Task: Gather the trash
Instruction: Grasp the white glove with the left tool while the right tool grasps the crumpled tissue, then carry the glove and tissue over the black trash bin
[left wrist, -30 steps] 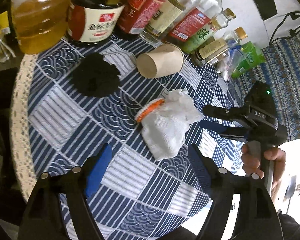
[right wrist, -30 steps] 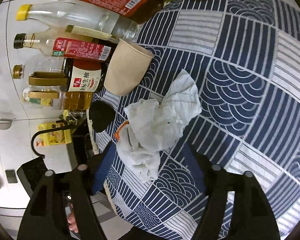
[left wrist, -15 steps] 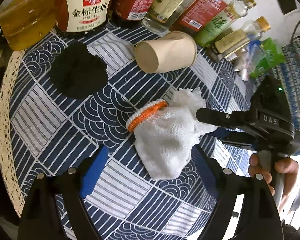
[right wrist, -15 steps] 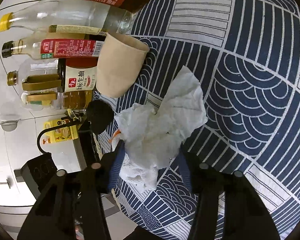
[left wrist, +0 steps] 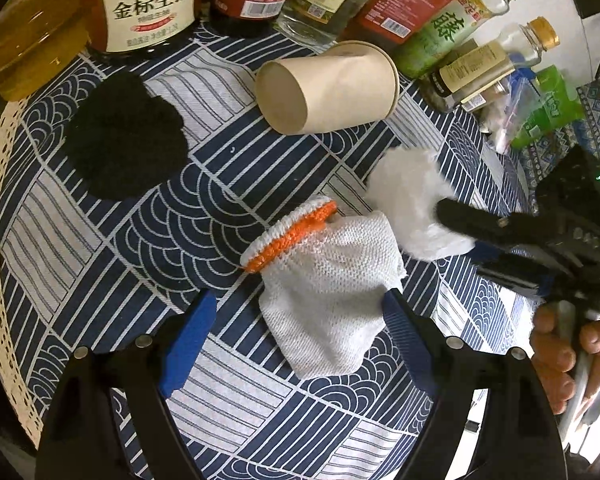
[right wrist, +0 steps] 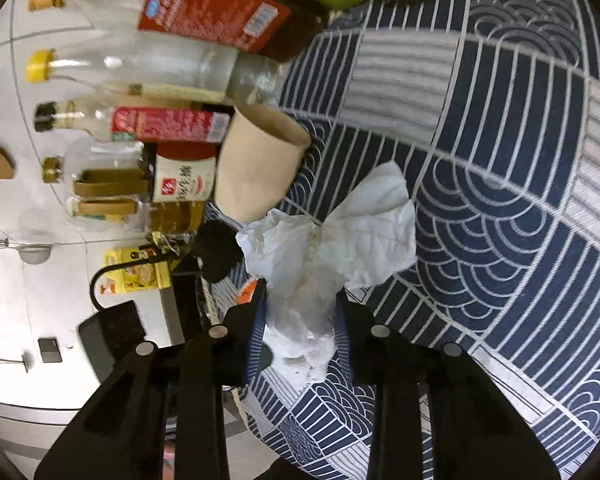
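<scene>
On the table: a round top under a navy-and-white patterned tablecloth (left wrist: 100, 240) with a cream lace edge.
Crumpled white tissue (right wrist: 340, 240): lies near the middle of the cloth, just beside the glove, its near end bunched between the right gripper's blue pads.
Right gripper (right wrist: 300, 320): its jaws have just been closing and now stand narrow, pads pressing the tissue from both sides; in the left wrist view its black fingers (left wrist: 472, 220) lie across the tissue's edge, with the person's hand (left wrist: 560, 344) on the handle.
Left gripper (left wrist: 296, 312): jaws wide apart, straddling the glove; the right pad is touching or just beside the glove's edge, the left pad is well clear, so nothing is gripped.
White knitted glove with an orange cuff (left wrist: 324, 288): flat on the cloth, cuff pointing toward the black lump.
Tan paper cup (left wrist: 328, 88): on its side, base toward the left camera, close to the bottles.
Black fuzzy lump (left wrist: 128, 140): left of the cup, apart from the glove.
Back row: a soy sauce bottle with a white label (left wrist: 148, 0) and other condiment bottles, standing along the far edge.
</scene>
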{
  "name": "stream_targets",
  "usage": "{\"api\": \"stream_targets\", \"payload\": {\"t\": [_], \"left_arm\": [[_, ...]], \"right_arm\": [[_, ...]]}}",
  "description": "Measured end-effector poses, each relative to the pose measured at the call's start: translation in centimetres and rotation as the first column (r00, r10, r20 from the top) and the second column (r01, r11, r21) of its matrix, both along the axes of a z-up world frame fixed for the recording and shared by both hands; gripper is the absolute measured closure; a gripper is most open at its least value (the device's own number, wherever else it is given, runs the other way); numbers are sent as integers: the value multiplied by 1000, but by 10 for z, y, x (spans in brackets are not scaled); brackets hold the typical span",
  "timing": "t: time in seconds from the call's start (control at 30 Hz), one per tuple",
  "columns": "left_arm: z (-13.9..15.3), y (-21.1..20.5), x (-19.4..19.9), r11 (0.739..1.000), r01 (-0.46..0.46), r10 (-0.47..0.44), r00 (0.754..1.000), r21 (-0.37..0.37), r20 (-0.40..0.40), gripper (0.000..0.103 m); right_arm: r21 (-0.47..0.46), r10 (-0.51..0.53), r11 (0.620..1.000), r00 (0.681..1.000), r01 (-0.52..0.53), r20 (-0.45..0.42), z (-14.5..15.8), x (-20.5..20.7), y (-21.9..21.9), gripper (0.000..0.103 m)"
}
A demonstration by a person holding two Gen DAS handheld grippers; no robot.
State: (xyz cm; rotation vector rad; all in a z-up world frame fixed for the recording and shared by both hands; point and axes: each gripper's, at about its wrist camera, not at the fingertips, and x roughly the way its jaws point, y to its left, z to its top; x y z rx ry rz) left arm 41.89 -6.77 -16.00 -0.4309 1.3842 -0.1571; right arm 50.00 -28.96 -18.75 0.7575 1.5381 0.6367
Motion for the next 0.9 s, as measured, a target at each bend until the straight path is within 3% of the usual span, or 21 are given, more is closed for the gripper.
{"api": "stream_targets", "payload": {"t": [0.27, 0.47, 0.63, 0.67, 0.7, 0.8, 0.9], "left_arm": [[-4, -20, 12, 999, 32, -32, 999, 34, -16, 20], [-14, -35, 23, 994, 33, -28, 998, 107, -54, 20], [-16, -44, 29, 990, 44, -40, 999, 136, -29, 22], [-16, -45, 30, 990, 45, -41, 999, 132, -28, 29], [-17, -45, 30, 993, 43, -40, 999, 109, -29, 46], [-16, -45, 30, 997, 43, -42, 999, 57, -21, 64], [-14, -45, 29, 998, 45, -44, 999, 42, -6, 73]], "right_arm": [[36, -54, 998, 998, 53, 26, 18, 0, -29, 71], [48, -86, 995, 996, 84, 30, 21, -9, -50, 71], [41, -115, 993, 993, 115, 15, 17, -18, -66, 71], [38, -120, 992, 993, 120, 13, 17, -19, -69, 71], [34, -125, 992, 992, 124, 11, 16, -20, -71, 71], [29, -133, 991, 991, 133, 5, 15, -23, -75, 71], [26, -131, 991, 991, 131, 5, 15, -24, -76, 71]]}}
